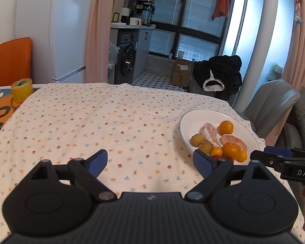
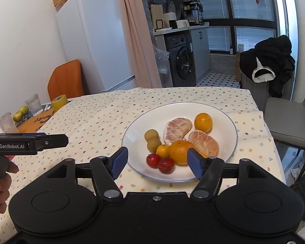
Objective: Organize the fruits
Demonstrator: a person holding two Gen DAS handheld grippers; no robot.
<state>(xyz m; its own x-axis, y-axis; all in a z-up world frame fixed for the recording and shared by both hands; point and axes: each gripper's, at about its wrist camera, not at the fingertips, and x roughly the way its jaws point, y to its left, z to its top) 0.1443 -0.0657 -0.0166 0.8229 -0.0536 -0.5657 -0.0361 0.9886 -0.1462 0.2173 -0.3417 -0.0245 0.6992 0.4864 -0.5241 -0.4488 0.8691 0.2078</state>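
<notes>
Your right gripper (image 2: 157, 162) hangs low over the near rim of the white plate (image 2: 136, 130), its blue pads spread wide and holding nothing. All the fruit sits on that plate: a large orange (image 2: 180, 151) right between your pads' line of sight, two red strawberries (image 2: 160, 162) at the near edge, a small orange (image 2: 162, 150) touching them, and two round greenish-brown fruits (image 2: 152, 139) stacked one behind the other. Behind those lie a peeled pomelo segment (image 2: 177, 129), a peeled tangerine half (image 2: 204, 142) and another small orange (image 2: 203, 122) toward the far side.

Your left gripper (image 1: 150, 162) is out over the floral tablecloth (image 1: 91, 122), left of the plate (image 1: 187, 122), its jaws also wide apart and empty. Its right pad sits just beside the plate's near rim from this view.

Off to the far left of the table you have a yellow tape roll (image 2: 59, 101), two clear glasses (image 2: 33, 103) and a green apple (image 2: 20, 111), well apart from the plate.
</notes>
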